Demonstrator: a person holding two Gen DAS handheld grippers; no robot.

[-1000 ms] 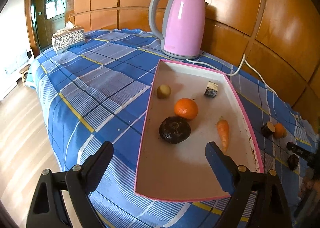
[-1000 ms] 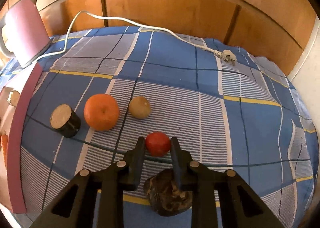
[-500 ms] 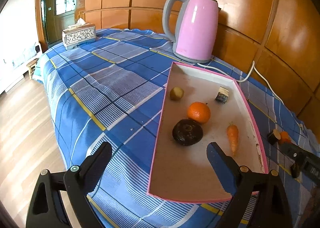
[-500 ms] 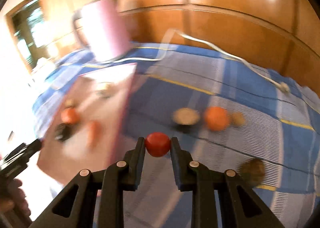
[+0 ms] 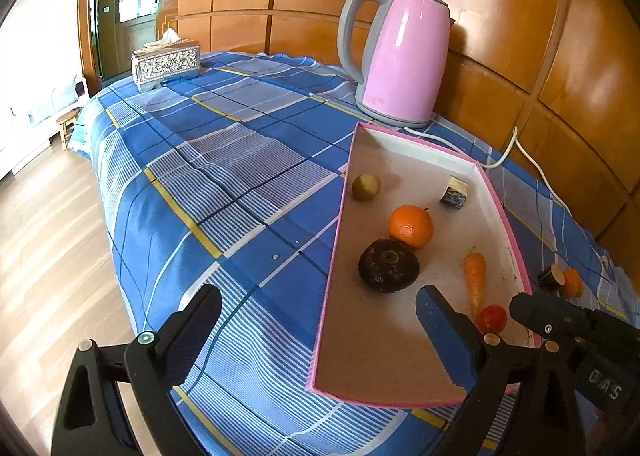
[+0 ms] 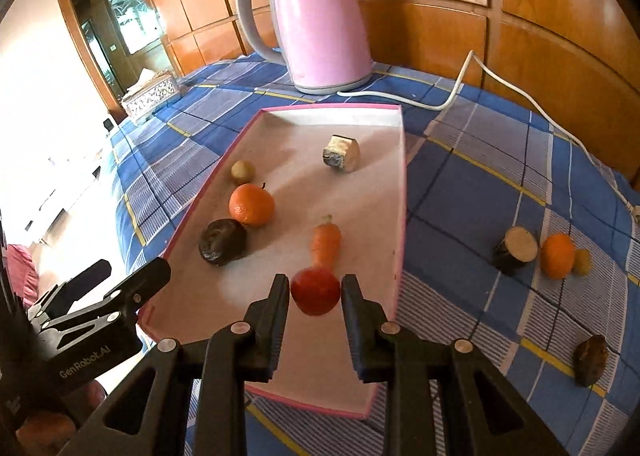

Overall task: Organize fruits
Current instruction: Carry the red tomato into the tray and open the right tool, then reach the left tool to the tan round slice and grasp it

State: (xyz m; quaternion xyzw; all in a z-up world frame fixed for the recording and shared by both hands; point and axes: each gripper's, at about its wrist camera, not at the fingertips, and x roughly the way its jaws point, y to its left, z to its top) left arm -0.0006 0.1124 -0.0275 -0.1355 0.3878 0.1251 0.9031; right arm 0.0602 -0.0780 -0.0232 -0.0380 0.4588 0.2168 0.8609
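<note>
A pink-rimmed tray (image 6: pixel 403 192) (image 5: pixel 334 256) lies on the blue plaid cloth. It holds an orange (image 6: pixel 251 204) (image 5: pixel 410 226), a dark round fruit (image 6: pixel 222 241) (image 5: pixel 388 265), a carrot (image 6: pixel 326 242) (image 5: pixel 475 277), a small yellow fruit (image 6: pixel 242 171) (image 5: pixel 365 187) and a cut chunk (image 6: pixel 341 153) (image 5: pixel 454 194). My right gripper (image 6: pixel 315 290) is shut on a small red fruit (image 6: pixel 315 291) (image 5: pixel 491 317), held over the tray's near end beside the carrot. My left gripper (image 5: pixel 316 320) is open and empty at the tray's near left corner.
A pink kettle (image 6: pixel 316 22) (image 5: pixel 396 56) stands behind the tray, its white cord (image 6: pixel 516 96) trailing right. Right of the tray lie a cut chunk (image 6: pixel 514 250), an orange (image 6: pixel 557 255), a small yellow fruit (image 6: pixel 582 261) and a dark fruit (image 6: pixel 590 360). A tissue box (image 5: pixel 166 64) sits far left.
My right gripper has carried the red fruit from the cloth on the right to above the tray's near end. The left gripper has shifted slightly left and stays open.
</note>
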